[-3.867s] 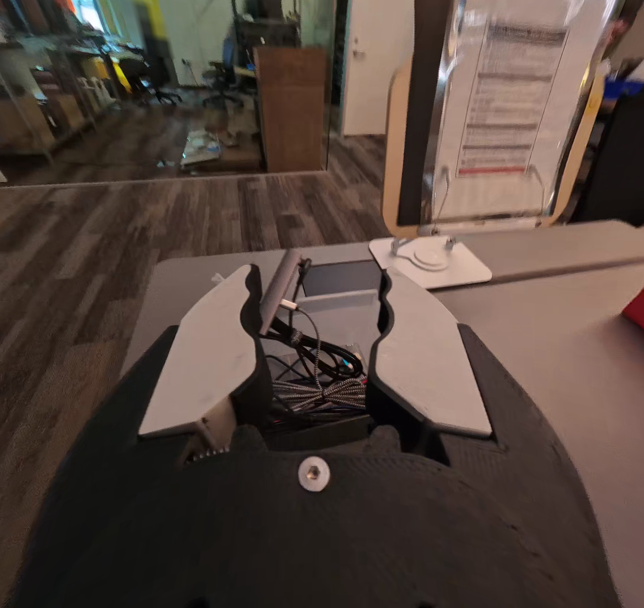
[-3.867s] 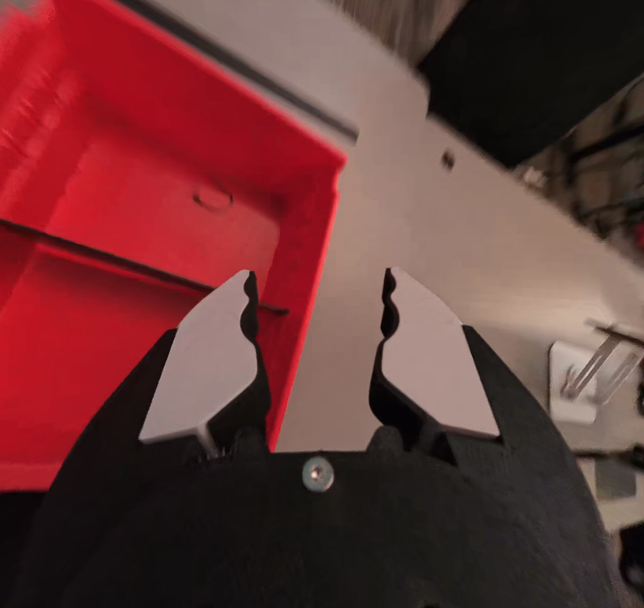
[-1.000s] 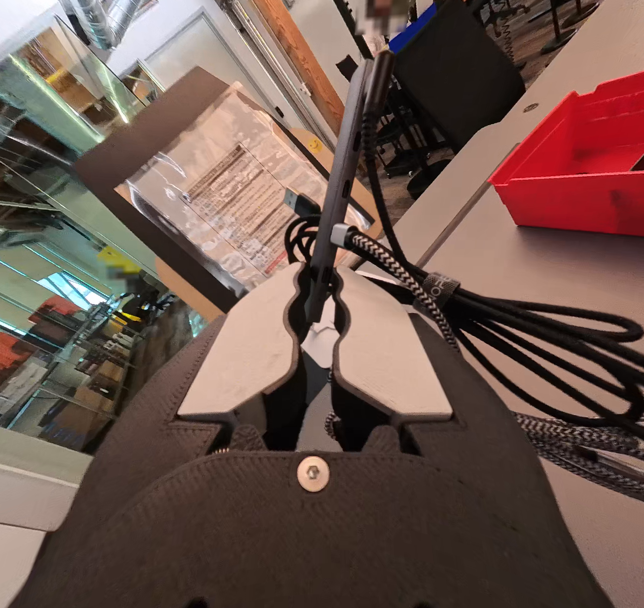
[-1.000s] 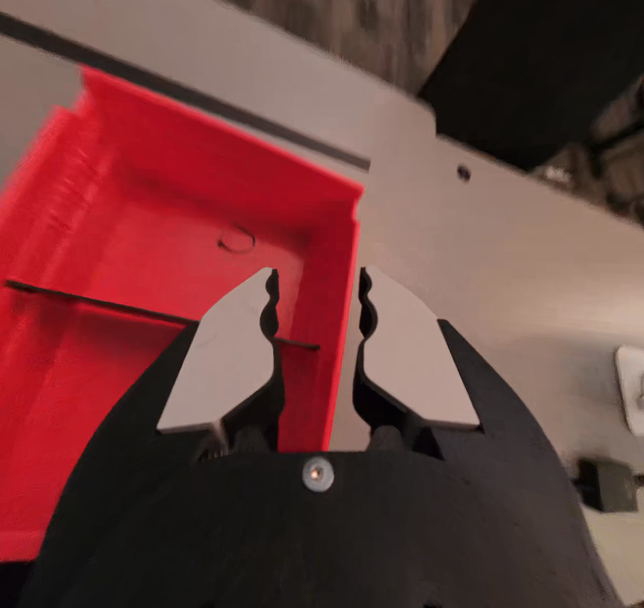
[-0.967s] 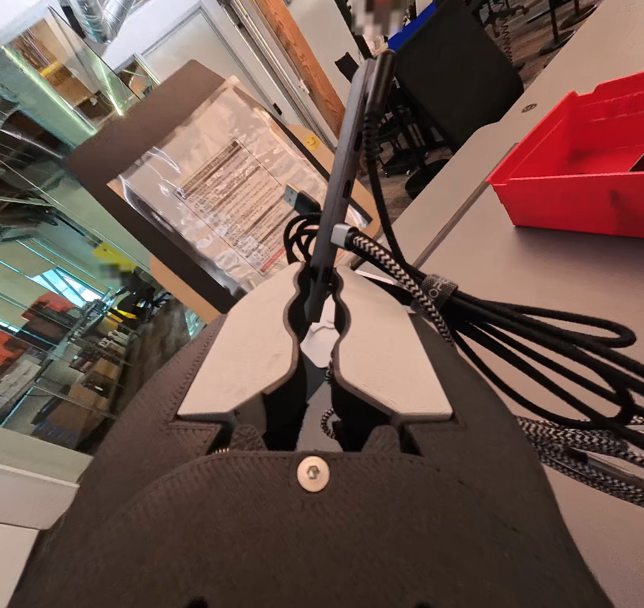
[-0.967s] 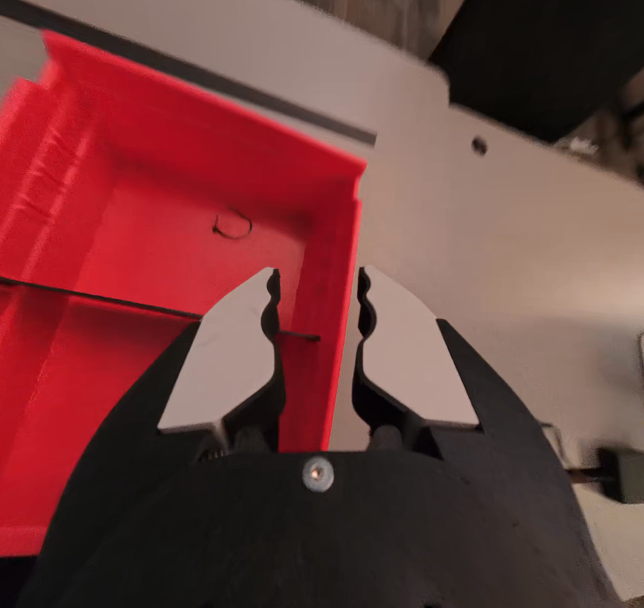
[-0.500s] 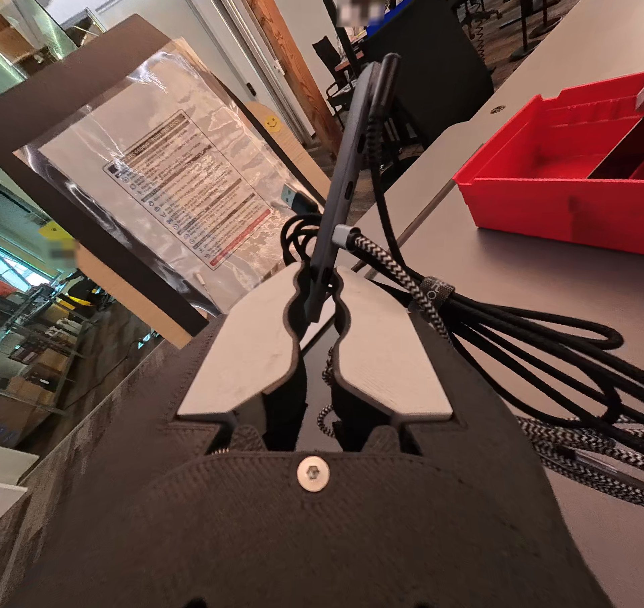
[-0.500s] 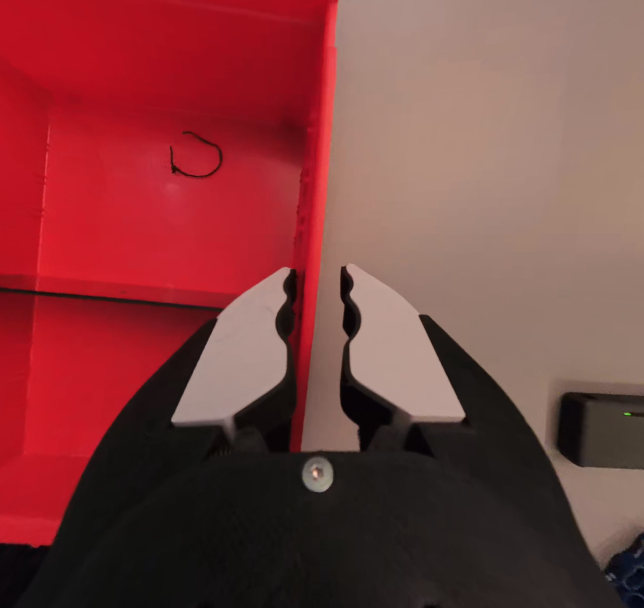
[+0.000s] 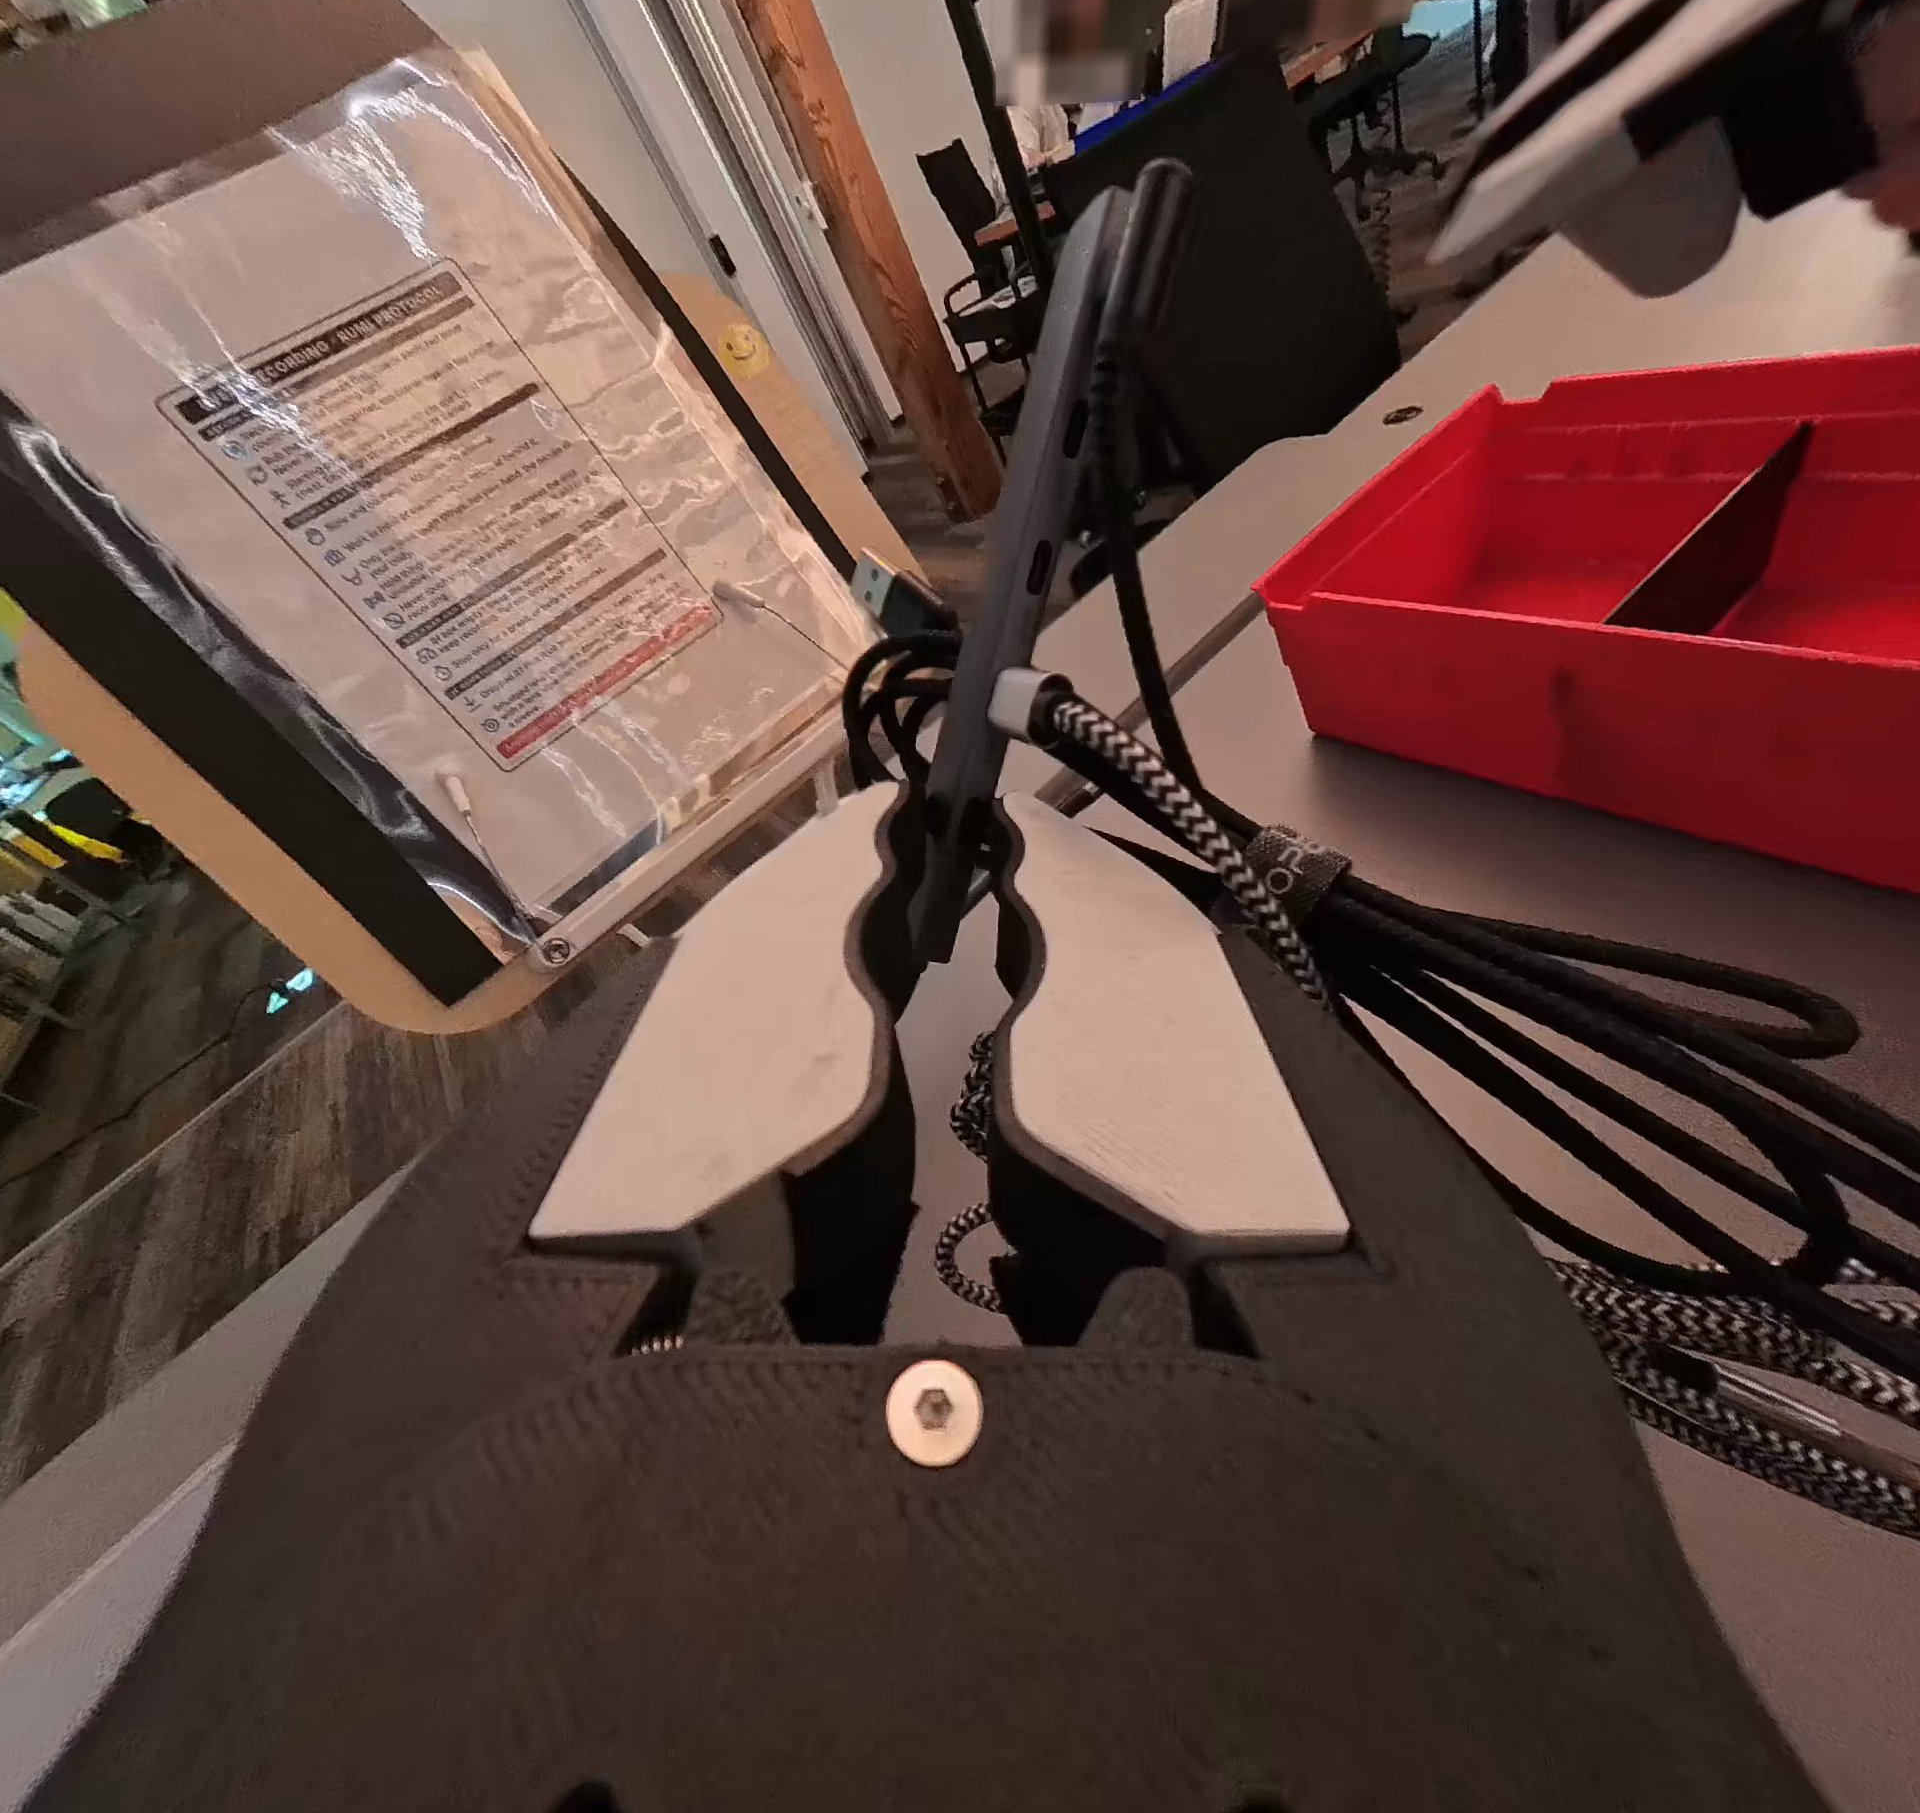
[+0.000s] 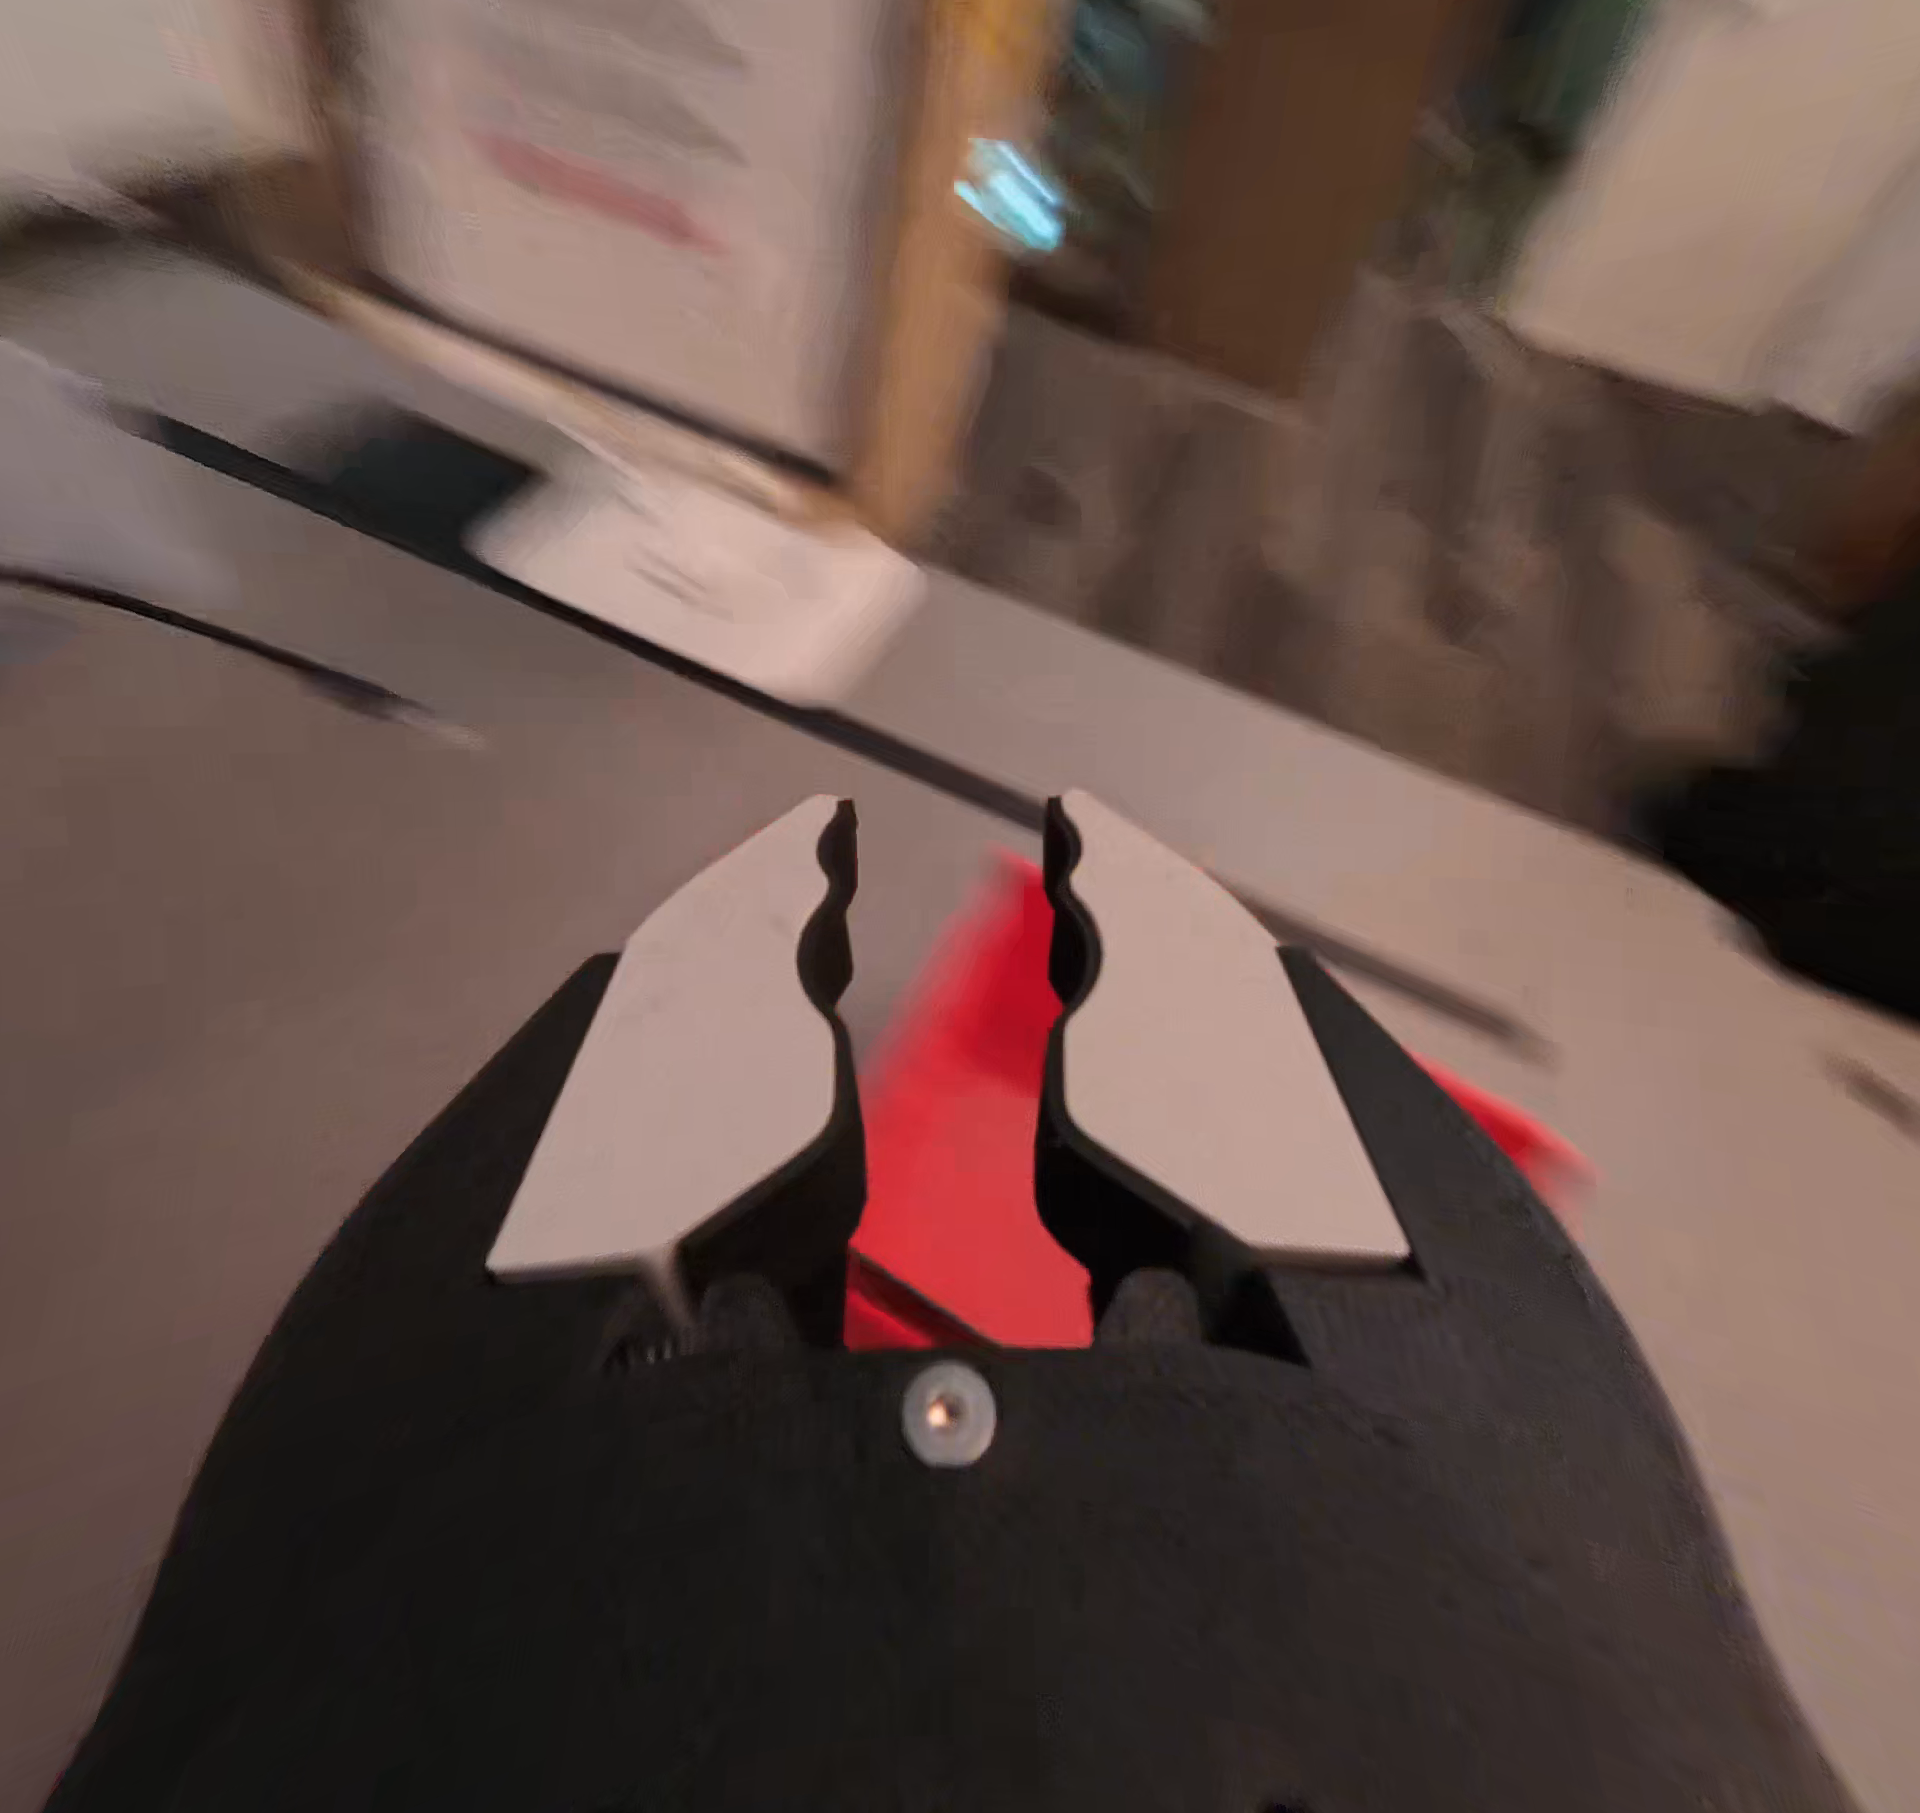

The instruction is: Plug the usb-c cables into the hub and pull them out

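Observation:
In the left wrist view my left gripper (image 9: 948, 844) is shut on the lower end of a slim dark grey hub (image 9: 1039, 537), held upright and tilted. A braided black-and-white cable with a silver plug (image 9: 1023, 705) sits in the hub's side. A black cable (image 9: 1143, 236) runs from the hub's top end. A loose USB-A plug (image 9: 896, 591) pokes out behind the hub. My right gripper (image 10: 948, 813) is open and empty, above a red bin (image 10: 956, 1088); it also shows in the left wrist view (image 9: 1621, 111) at the upper right, in the air.
A red divided bin (image 9: 1621, 662) stands on the grey table (image 9: 1455, 828) at the right. Bundled black and braided cables (image 9: 1558, 994) lie beside my left gripper. A framed laminated sheet (image 9: 447, 516) stands at the left, at the table's edge.
My right gripper has swung up and away from looking down into the red bin and now shows in the left wrist view. My left gripper has tilted a little, still holding the hub.

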